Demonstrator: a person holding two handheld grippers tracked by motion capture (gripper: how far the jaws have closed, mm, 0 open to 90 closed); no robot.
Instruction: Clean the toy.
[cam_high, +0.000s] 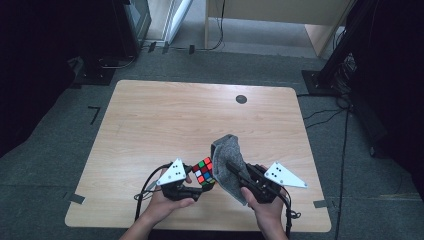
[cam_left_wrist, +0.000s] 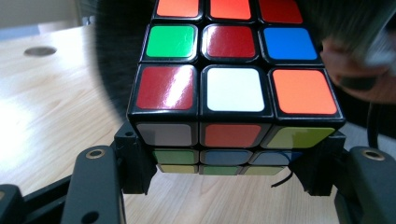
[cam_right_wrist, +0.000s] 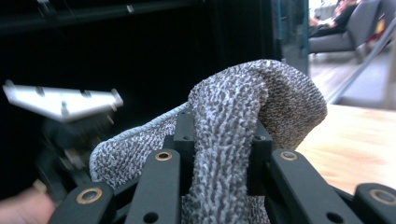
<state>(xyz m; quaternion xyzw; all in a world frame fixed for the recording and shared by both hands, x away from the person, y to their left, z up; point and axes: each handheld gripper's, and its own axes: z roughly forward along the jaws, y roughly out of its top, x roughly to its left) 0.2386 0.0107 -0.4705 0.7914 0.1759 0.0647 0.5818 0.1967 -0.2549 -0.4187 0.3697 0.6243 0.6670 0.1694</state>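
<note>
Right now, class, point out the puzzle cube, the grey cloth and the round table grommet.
puzzle cube (cam_left_wrist: 235, 88), left gripper view, white centre sticker.
grey cloth (cam_right_wrist: 243, 107), right gripper view, upper fold.
round table grommet (cam_high: 241, 99), high view, its middle.

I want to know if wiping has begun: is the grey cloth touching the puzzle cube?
Cannot tell. In the high view the cloth overlaps the cube edge, with no plain contact or gap.
</note>
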